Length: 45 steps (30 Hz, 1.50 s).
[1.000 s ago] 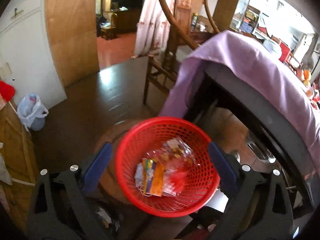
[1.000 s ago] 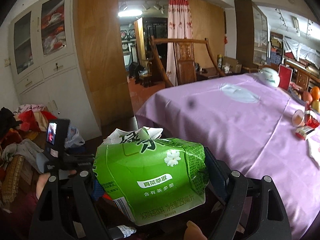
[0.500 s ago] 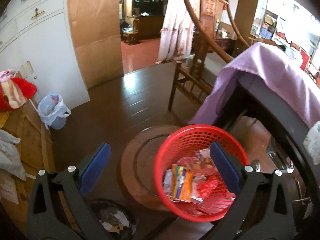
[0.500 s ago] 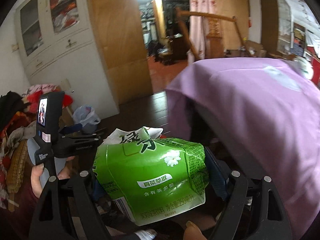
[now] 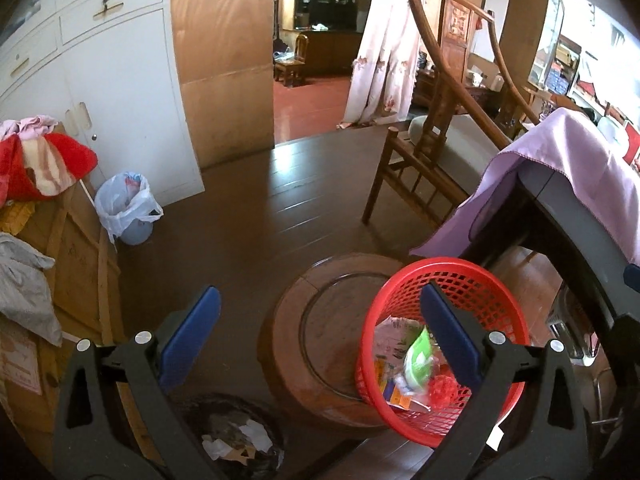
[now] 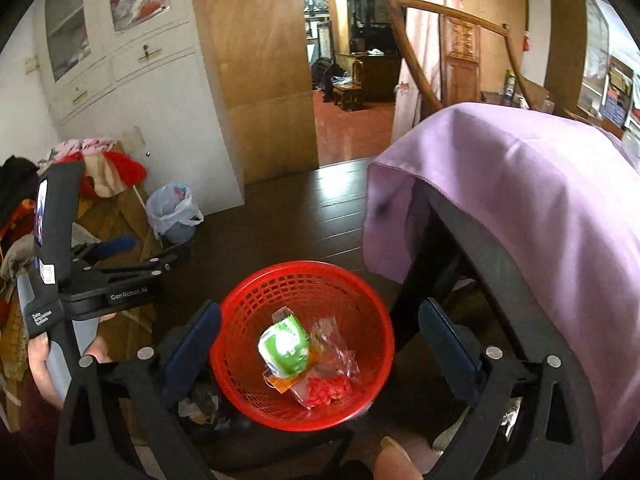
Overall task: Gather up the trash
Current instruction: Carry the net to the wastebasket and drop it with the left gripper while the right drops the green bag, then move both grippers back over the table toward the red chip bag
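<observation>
Your right gripper (image 6: 320,340) has just been opening and stands wide above the red basket (image 6: 240,360), nothing between its jaws; the green carton (image 6: 285,346) lies inside the basket; lift clear before swinging away; your left gripper (image 5: 320,328), beside the basket, is spread and empty.

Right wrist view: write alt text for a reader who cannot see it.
A green carton lies in a red mesh basket on wrappers, seen between the wide-open, empty jaws of the right gripper, which have just been opening. A table under a purple cloth stands right; the left gripper reaches in from the left.
</observation>
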Motion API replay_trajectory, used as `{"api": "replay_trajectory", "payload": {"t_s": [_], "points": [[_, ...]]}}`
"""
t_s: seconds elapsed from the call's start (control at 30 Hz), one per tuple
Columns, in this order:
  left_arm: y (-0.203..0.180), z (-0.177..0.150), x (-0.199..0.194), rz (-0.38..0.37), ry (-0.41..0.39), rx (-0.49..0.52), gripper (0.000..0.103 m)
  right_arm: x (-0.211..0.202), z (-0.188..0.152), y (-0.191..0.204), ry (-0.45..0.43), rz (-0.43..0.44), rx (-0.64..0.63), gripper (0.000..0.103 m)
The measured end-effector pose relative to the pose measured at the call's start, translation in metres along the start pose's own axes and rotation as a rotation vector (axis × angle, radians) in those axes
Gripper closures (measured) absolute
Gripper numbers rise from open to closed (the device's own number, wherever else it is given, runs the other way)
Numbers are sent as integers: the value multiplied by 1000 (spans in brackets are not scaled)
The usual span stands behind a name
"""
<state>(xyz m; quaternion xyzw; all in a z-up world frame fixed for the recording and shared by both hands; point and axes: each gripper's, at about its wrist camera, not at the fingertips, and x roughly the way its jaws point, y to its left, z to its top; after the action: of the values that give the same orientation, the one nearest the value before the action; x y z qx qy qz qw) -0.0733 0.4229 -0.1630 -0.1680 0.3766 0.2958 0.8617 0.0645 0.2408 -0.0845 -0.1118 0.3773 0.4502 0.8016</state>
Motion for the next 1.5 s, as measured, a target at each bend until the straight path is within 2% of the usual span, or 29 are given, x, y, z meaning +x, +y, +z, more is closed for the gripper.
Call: {"api": "replay_trajectory", "payload": {"t_s": [0.33, 0.6, 0.83, 0.97, 1.13, 1.27, 1.5], "points": [[-38, 12, -44, -40, -96, 76, 7, -63, -6, -19, -111, -46, 37, 6], [-84, 18, -101, -87, -214, 176, 7, -134, -27, -39, -228, -109, 95, 6], [-131, 8, -149, -139, -293, 283, 7, -202, -57, -68, -334, -173, 174, 6], [-158, -1, -166, -203, -291, 326, 7, -237, -79, -86, -388, -221, 209, 6], [-205, -10, -165, -279, -228, 408, 7, -271, -107, -127, -406, -300, 254, 6], [-250, -8, -154, -313, -195, 479, 7, -292, -122, -183, -384, -400, 305, 6], [-371, 12, -132, -397, -153, 621, 7, -314, -130, -290, -340, -560, 402, 6]]}}
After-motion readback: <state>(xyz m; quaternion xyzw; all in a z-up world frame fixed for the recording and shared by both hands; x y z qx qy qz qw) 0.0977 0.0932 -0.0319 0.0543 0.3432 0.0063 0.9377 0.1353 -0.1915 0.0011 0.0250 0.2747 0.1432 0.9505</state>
